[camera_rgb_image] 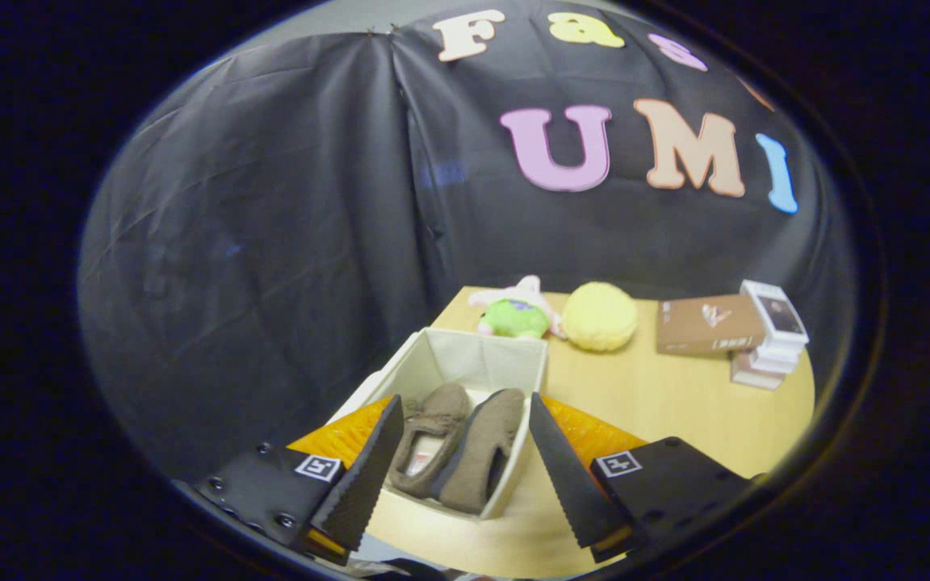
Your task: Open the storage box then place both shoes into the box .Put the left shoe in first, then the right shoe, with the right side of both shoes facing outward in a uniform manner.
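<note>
Gripper view puts me above the near edge of the tabletop [675,420], looking forward and down along my gripper [465,476], whose two black serrated fingers [360,484] stand wide apart with nothing between their pads. Through the gap between them I see the storage box [481,359], a pale fabric bin, open at the top. Both shoes sit inside it, side by side: the left-hand shoe [429,440] lies closer to my left finger, the right-hand shoe [485,448] closer to my right finger. They are brown slip-ons, and each tilts along the box with its far end up toward the back wall. I cannot tell from here which shoe is the left or right of the pair. An orange panel [586,432] shows behind each finger, flanking the box; I cannot tell what it is part of.

Beyond the box, at the far side of the tabletop, rest a green and pink plush toy [517,315] and, just beside it, a yellow round cushion [601,316]. Further to my right stands a brown book [707,324] touching a stack of white books [768,343].
</note>
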Demonstrator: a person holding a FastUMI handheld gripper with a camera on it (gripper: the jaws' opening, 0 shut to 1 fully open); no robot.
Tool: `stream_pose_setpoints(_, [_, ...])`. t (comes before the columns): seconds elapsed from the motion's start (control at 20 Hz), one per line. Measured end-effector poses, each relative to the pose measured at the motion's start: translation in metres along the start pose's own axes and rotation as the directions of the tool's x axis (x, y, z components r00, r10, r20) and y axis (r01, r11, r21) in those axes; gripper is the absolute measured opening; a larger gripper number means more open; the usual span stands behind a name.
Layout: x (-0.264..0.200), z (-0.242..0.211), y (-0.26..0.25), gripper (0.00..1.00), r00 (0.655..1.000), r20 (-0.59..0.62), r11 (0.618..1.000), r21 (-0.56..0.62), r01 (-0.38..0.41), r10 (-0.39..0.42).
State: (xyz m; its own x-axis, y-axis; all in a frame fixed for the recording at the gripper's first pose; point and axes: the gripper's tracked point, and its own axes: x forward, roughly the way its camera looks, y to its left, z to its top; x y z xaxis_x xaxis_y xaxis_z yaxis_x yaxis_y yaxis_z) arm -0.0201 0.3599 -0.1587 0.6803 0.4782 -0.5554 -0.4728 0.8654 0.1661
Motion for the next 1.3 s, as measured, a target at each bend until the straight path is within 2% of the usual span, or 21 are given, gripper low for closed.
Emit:
stream_pose_setpoints(0.15, [-0.043,0.015,-0.038,0.98,0.992,0.116,0.996,-0.059,0.064,-0.056])
stream_pose_setpoints(0.35, [-0.086,0.024,-0.094,0.98,0.964,0.223,0.986,-0.057,0.158,-0.142])
stream_pose_setpoints(0.7, [-0.149,0.041,-0.18,0.98,0.884,0.36,0.949,0.016,0.315,-0.299])
stream_pose_setpoints(0.95, [-0.175,0.047,-0.225,0.98,0.828,0.393,0.912,0.083,0.401,-0.399])
stream_pose_setpoints(1.3, [-0.182,0.056,-0.247,0.98,0.798,0.406,0.89,0.104,0.443,-0.445])
